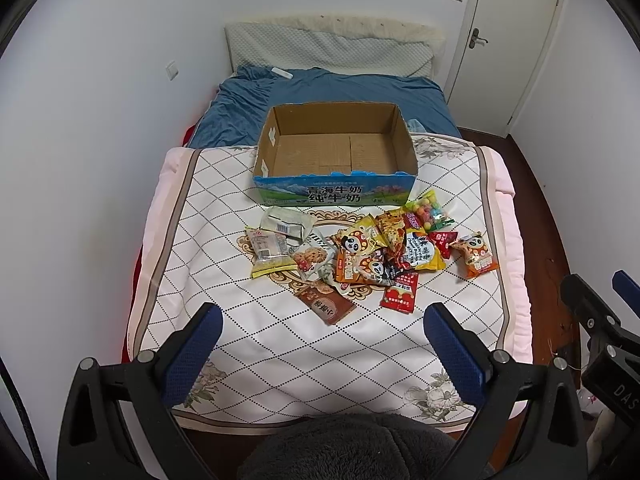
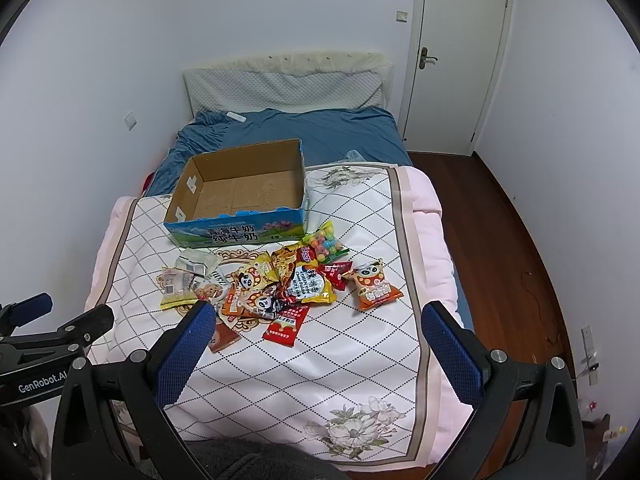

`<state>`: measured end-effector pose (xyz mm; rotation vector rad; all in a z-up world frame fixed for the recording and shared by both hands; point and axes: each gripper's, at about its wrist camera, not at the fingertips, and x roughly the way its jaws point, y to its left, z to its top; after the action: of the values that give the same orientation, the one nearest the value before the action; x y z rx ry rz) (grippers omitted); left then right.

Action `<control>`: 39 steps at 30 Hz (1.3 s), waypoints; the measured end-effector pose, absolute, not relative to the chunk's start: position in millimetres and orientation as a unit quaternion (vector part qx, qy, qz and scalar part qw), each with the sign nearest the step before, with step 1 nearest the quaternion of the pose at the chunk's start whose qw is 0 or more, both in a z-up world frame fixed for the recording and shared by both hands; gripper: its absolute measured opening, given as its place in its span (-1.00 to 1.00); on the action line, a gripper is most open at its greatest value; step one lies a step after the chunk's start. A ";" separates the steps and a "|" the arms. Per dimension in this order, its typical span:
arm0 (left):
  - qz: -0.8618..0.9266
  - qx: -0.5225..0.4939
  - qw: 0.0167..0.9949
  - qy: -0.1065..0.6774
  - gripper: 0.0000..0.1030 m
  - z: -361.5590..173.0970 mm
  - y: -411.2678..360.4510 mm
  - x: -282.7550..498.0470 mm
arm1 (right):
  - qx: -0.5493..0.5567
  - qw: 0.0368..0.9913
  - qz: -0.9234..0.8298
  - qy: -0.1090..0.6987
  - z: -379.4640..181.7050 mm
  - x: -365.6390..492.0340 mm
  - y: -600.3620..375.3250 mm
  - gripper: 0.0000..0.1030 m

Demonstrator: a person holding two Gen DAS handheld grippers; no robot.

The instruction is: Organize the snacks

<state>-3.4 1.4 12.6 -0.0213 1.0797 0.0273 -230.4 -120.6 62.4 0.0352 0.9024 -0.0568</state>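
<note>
Left wrist view: my left tongs [image 1: 322, 338] are spread and hold nothing, above the bed quilt [image 1: 280, 344]. The snacks [image 1: 360, 252] lie heaped before the empty box [image 1: 336, 184].
Risk: packets overlap, so I may pinch two.
Right wrist view: my right tongs [image 2: 318, 336] are spread too, holding nothing.
Risk: the orange panda packet [image 2: 376, 286] is slippery, and the soft quilt may fold into the grip.

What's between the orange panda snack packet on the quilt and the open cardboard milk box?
The orange panda snack packet lies apart; toward the open cardboard milk box sit a red triangular packet and a candy bag.
</note>
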 end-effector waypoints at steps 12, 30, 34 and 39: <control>0.013 -0.011 0.858 0.513 1.00 13.4 2.4 -3.1 | 0.017 0.900 -0.028 0.435 62.9 -230.2 -120.5 1.00; 0.012 -0.010 0.860 0.511 1.00 15.4 2.5 -2.8 | 0.018 0.901 -0.029 0.433 65.5 -229.1 -120.0 1.00; 0.010 -0.009 0.861 0.509 1.00 17.9 2.9 -2.2 | 0.019 0.902 -0.029 0.431 65.8 -229.6 -119.5 1.00; 0.010 -0.008 0.862 0.507 1.00 19.5 2.2 -3.5 | 0.019 0.902 -0.028 0.431 66.3 -229.8 -120.3 1.00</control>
<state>-3.5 2.2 19.5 -0.0176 1.0642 0.0209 -229.8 -120.3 66.3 0.0403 0.8909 -0.0586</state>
